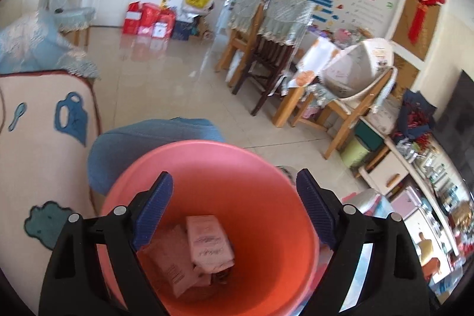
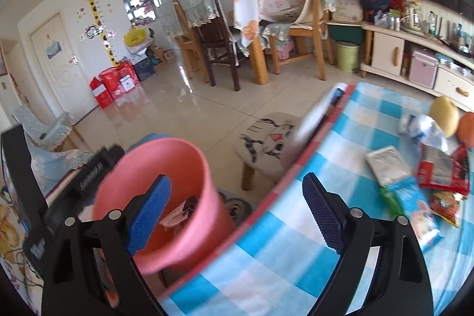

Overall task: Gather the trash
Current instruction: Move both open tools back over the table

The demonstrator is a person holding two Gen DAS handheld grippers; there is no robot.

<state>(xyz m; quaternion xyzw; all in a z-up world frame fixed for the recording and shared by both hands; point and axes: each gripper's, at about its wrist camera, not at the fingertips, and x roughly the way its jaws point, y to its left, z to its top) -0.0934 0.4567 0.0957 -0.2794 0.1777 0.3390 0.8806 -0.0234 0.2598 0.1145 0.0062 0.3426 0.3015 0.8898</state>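
A pink bucket (image 1: 254,168) stands right below my left gripper (image 1: 237,197), which is open over its mouth with nothing between the blue pads. Paper packets (image 1: 207,242) lie at the bucket's bottom. In the right wrist view the bucket (image 2: 166,168) is at lower left, beside a table with a blue checked cloth (image 2: 281,250). My right gripper (image 2: 237,209) is open and empty, straddling the bucket's rim and the table edge. Trash lies on the cloth to the right: a grey packet (image 2: 388,165), a red wrapper (image 2: 441,171), a blue packet (image 2: 414,209) and crumpled plastic (image 2: 423,129).
A blurred white item (image 2: 317,114) sits at the table's far edge. A cat-face stool (image 2: 266,141) stands on the tiled floor beyond. Yellow and orange fruit (image 2: 444,114) lie at the far right. Chairs and a dining table (image 2: 246,28) fill the back. A patterned sofa cover (image 1: 44,144) is left of the bucket.
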